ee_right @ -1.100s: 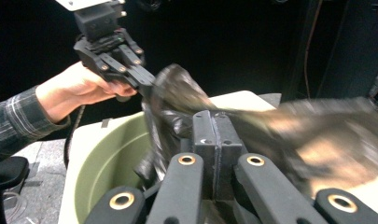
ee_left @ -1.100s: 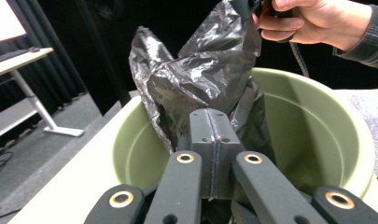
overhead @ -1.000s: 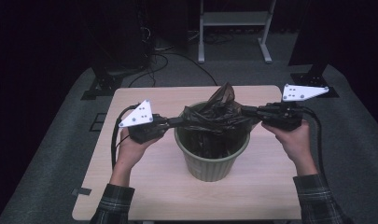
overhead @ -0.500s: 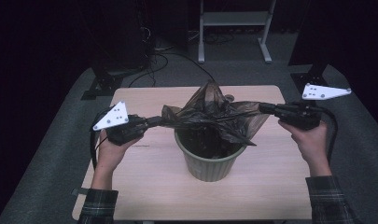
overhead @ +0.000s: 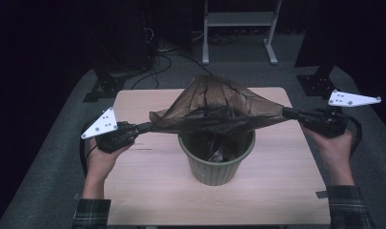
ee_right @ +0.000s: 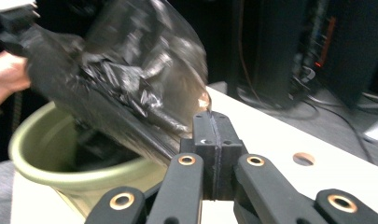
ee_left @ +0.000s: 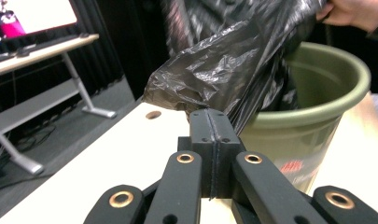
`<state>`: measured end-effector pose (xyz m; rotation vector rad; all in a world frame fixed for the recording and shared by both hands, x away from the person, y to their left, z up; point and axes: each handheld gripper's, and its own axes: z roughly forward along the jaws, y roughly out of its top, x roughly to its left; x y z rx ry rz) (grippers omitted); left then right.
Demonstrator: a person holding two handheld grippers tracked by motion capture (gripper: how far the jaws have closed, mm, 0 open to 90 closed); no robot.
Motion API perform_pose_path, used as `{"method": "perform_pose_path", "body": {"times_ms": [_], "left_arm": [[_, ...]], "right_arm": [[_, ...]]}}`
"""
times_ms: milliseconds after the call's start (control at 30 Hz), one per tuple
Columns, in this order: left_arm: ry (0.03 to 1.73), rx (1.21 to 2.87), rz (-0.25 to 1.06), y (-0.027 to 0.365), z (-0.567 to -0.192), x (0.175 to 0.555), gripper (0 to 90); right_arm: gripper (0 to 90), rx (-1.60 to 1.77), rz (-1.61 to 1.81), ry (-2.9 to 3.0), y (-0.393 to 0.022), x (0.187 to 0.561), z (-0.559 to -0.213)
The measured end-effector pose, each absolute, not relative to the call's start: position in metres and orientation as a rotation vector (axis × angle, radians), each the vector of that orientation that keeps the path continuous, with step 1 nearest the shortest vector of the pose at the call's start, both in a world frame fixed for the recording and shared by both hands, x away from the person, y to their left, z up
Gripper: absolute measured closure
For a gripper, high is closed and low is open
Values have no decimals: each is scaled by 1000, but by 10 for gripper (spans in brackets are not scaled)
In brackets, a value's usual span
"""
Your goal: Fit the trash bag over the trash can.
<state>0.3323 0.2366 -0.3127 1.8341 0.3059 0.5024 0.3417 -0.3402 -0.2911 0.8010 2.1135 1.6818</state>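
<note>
Left gripper point(overhead: 147, 127) at middle left pinches one bag edge; right gripper point(overhead: 287, 113) at middle right pinches the other. Both have moved apart, so the black bag point(overhead: 214, 112) now stretches wide over the green bin point(overhead: 214, 167), ready to line it.

Thin dark translucent plastic bag point(ee_left: 233, 60) motion-blurred at top in left gripper view, cut by upper edge. Same bag point(ee_right: 144, 56) smeared in right gripper view. Olive-green round plastic bin point(overhead: 214, 167): inside mostly hidden under stretched bag; contents too dark to tell. Bag edge between closed jaws of left gripper point(ee_left: 213, 122) and right gripper point(ee_right: 213, 125) hidden. Red label on bin wall unreadable.
</note>
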Motion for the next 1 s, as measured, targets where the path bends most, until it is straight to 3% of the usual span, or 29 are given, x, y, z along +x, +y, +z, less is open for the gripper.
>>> {"method": "perform_pose_path", "body": {"times_ms": [133, 200, 367, 467, 567, 1000], "left_arm": [[304, 1842, 475, 233, -321, 333, 896], [277, 1849, 458, 229, -323, 333, 896], [227, 1844, 424, 218, -324, 334, 896], [206, 1833, 416, 213, -322, 333, 895], [190, 1828, 417, 212, -322, 332, 896], [177, 1835, 419, 206, -323, 333, 896]], "right_arm": [[900, 814, 1682, 2121, -345, 341, -299], [800, 815, 1681, 2122, -347, 341, -302], [693, 804, 1746, 2089, -348, 341, -297], [563, 783, 1743, 2068, -342, 341, -289], [487, 778, 1759, 2033, -340, 341, -283], [447, 750, 1803, 1957, -359, 324, -257]]}}
